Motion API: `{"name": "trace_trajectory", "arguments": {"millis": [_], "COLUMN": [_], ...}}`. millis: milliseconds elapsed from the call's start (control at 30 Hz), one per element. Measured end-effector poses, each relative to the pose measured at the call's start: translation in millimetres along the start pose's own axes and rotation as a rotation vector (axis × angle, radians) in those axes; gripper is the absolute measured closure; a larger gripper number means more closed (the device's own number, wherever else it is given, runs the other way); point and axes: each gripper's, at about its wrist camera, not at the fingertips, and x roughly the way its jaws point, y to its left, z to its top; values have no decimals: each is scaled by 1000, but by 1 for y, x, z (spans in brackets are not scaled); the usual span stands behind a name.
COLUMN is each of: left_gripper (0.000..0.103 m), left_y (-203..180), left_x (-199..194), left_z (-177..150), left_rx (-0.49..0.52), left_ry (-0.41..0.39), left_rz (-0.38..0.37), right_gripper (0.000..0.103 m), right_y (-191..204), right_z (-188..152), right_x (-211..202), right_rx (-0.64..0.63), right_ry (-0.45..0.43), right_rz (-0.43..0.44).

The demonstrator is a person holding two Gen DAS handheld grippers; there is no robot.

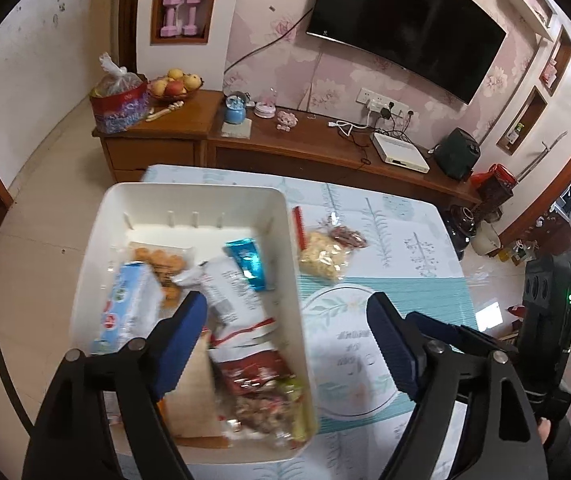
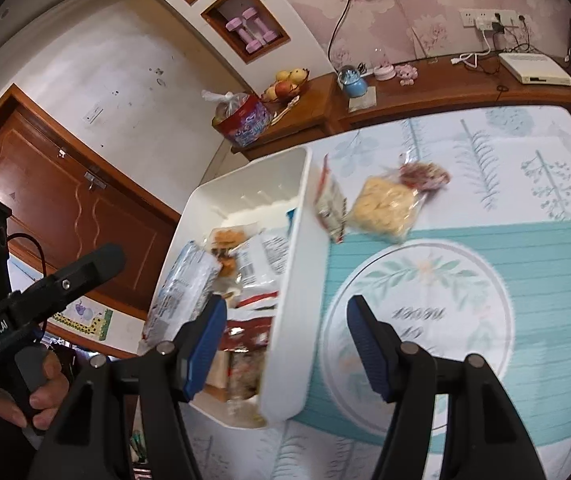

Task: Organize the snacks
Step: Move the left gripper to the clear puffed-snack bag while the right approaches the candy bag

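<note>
Patterned tablecloth (image 2: 485, 248) beside floral wallpaper (image 1: 325, 64)

Bin crowding the table's left side, open cloth lying free to the right

The white bin (image 1: 285, 216) is sitting packed with snack packs, its tall wall blocking any sideways approach. A clear bag of yellow snacks (image 1: 323, 258) and a red-edged packet (image 1: 299, 226) are lying just beside that wall; the tablecloth (image 1: 425, 292) nearer the camera is lying bare.
</note>
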Motion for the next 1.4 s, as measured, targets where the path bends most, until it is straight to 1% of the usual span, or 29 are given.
{"name": "trace_trajectory", "arguments": {"millis": [167, 333, 500, 733, 933, 1000, 1067, 1133, 1200, 1233, 1267, 1300, 1400], "left_gripper": [21, 21, 21, 21, 21, 21, 21, 21, 21, 21, 21, 21, 21], "left_y": [-24, -47, -67, -88, -105, -110, -113, -113, -113, -114, -113, -113, -110], "left_x": [17, 41, 68, 111, 145, 154, 165, 171, 180, 184, 190, 194, 207], "left_z": [5, 16, 23, 26, 19, 17, 16, 14, 15, 15, 16, 17, 23], "left_rx": [-10, 32, 78, 168, 252, 280, 290, 279, 270, 269, 268, 266, 253], "left_ry": [11, 26, 43, 74, 99, 105, 130, 147, 171, 181, 199, 212, 251], "left_rz": [-7, 5, 21, 69, 102, 109, 109, 98, 95, 95, 102, 106, 111], "right_gripper": [40, 40, 40, 40, 40, 40, 40, 42, 49, 51, 55, 58, 60], "right_y": [-16, -37, -51, -76, -89, -93, -96, -98, -100, -100, -102, -103, -105], "right_z": [17, 37, 56, 69, 62, 60, 56, 52, 47, 46, 44, 44, 43], "right_x": [-10, -14, -5, 25, 53, 59, 64, 70, 80, 84, 88, 91, 96], "right_rx": [-105, -215, -390, -592, -797, -837, -877, -922, -973, -988, -1003, -1007, -1022], "right_ry": [-47, -83, -131, -137, -164, -166, -165, -163, -149, -141, -135, -133, -136], "right_rz": [-94, -126, -179, -169, -207, -192, -190, -202, -223, -234, -243, -247, -253]}}
